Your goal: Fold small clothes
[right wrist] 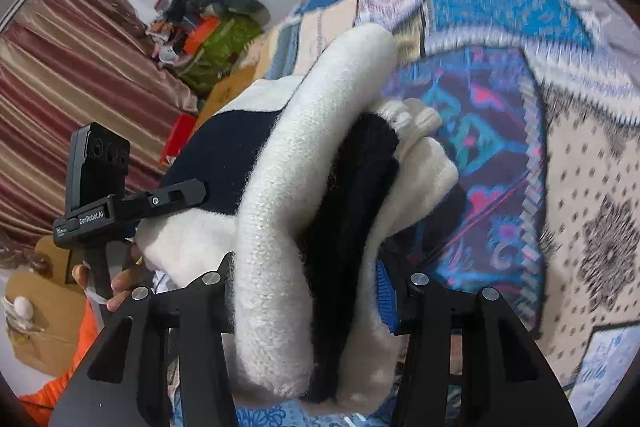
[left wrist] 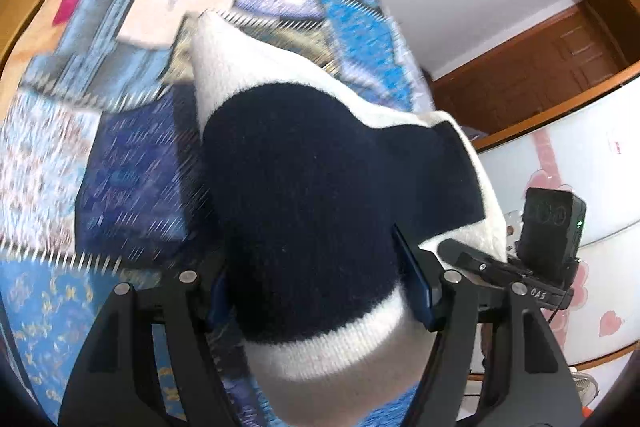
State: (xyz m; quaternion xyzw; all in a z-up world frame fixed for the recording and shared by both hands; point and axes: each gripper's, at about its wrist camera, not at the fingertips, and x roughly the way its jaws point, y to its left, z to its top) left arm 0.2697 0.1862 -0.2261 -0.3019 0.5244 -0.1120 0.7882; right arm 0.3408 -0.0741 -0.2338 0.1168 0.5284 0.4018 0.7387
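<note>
Thick white and navy knit garment fills the lower centre of both views, lifted above the patterned bedspread. I judge the bulky roll could slip or unfold if either grip loosens. Left gripper is half closed on it; right gripper squeezes it more narrowly.
</note>
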